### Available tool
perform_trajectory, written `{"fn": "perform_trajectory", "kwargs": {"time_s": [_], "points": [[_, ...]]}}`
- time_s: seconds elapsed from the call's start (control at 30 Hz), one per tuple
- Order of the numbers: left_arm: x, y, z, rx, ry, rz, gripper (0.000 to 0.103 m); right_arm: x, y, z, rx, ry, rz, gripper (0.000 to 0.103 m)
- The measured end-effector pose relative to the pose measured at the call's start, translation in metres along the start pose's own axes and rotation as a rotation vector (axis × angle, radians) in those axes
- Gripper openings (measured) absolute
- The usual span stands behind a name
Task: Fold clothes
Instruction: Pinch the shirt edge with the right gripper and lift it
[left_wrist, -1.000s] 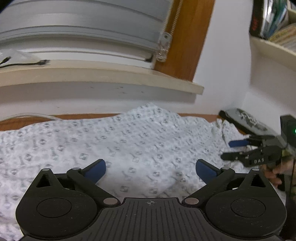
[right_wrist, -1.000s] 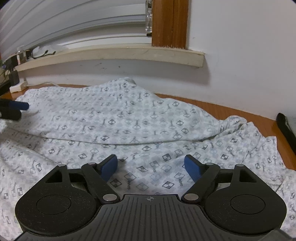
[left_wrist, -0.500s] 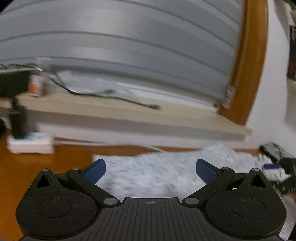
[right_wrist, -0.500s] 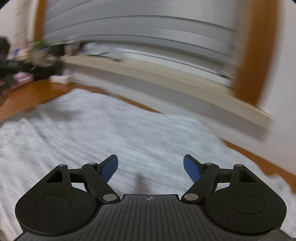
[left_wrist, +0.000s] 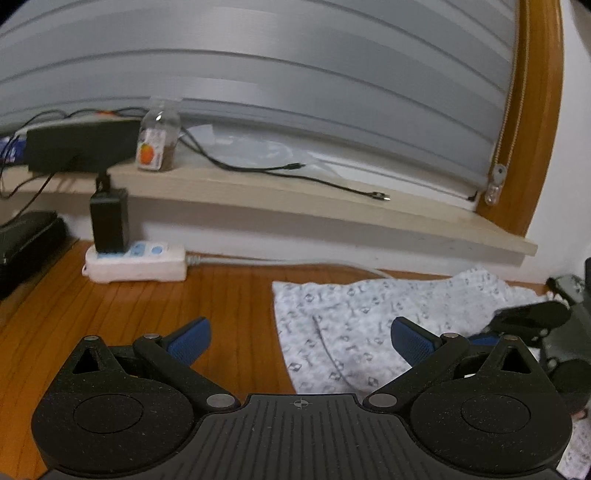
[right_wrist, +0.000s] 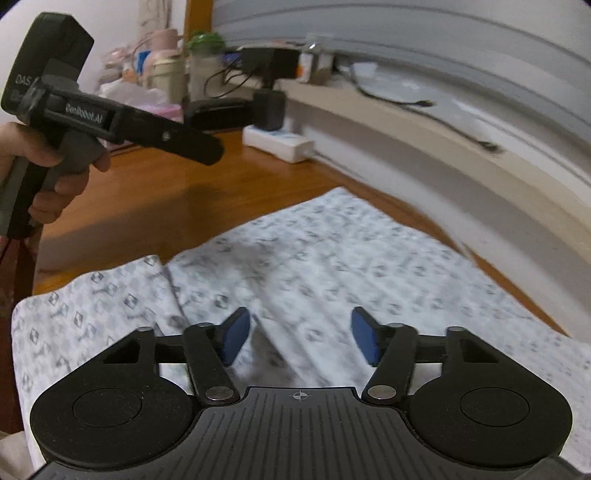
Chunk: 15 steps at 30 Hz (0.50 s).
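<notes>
A white garment with a small grey diamond print (left_wrist: 354, 317) lies flat on the wooden floor (left_wrist: 147, 306). In the left wrist view its left edge runs just right of centre. My left gripper (left_wrist: 300, 338) hangs open above that edge, nothing between its blue pads. In the right wrist view the garment (right_wrist: 332, 258) fills the lower frame, with a folded flap at the lower left. My right gripper (right_wrist: 300, 341) stands open above the cloth, holding nothing. The left gripper (right_wrist: 195, 147) also shows there at upper left, gripped by a hand (right_wrist: 40, 177).
A white power strip (left_wrist: 136, 264) with a black adapter lies on the floor by the wall. A beige sill (left_wrist: 295, 192) carries a small bottle (left_wrist: 157, 140), a black box and a cable. A black case (left_wrist: 26, 240) sits far left. Bare floor lies left of the garment.
Both grippers have swung to the left, off the middle of the garment. The left one now looks at the garment's left edge and the floor beside it. Both stayed open.
</notes>
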<state>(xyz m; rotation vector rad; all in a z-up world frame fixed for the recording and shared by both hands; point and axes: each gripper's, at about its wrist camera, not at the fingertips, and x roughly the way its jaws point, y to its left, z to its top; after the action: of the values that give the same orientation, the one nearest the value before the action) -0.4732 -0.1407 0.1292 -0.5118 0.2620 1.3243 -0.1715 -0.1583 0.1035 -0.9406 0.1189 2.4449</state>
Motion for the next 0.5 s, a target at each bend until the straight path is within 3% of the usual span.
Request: {"fn": "perform_trajectory", "kwargs": {"time_s": [0.1,0.13,0.17,0.3,0.5], "points": [[0.000,0.005,-0.002,-0.022,0.002,-0.009,0.103,0.005,-0.002,-0.002,0.008,0.008,0.034,0.037],[0.001,0.005,-0.002,-0.022,0.004,-0.010,0.103,0.005,-0.004,-0.003,0.014,0.002,0.045,0.015],[0.001,0.004,-0.002,-0.021,0.006,-0.010,0.103,0.003,-0.007,-0.002,0.022,0.003,0.031,0.002],[0.008,-0.001,-0.003,-0.011,0.017,-0.018,0.103,-0.024,-0.027,-0.005,0.060,-0.065,-0.035,0.002],[0.030,-0.010,-0.002,0.007,0.038,-0.044,0.103,-0.103,-0.089,-0.032,0.147,-0.166,-0.197,0.001]]}}
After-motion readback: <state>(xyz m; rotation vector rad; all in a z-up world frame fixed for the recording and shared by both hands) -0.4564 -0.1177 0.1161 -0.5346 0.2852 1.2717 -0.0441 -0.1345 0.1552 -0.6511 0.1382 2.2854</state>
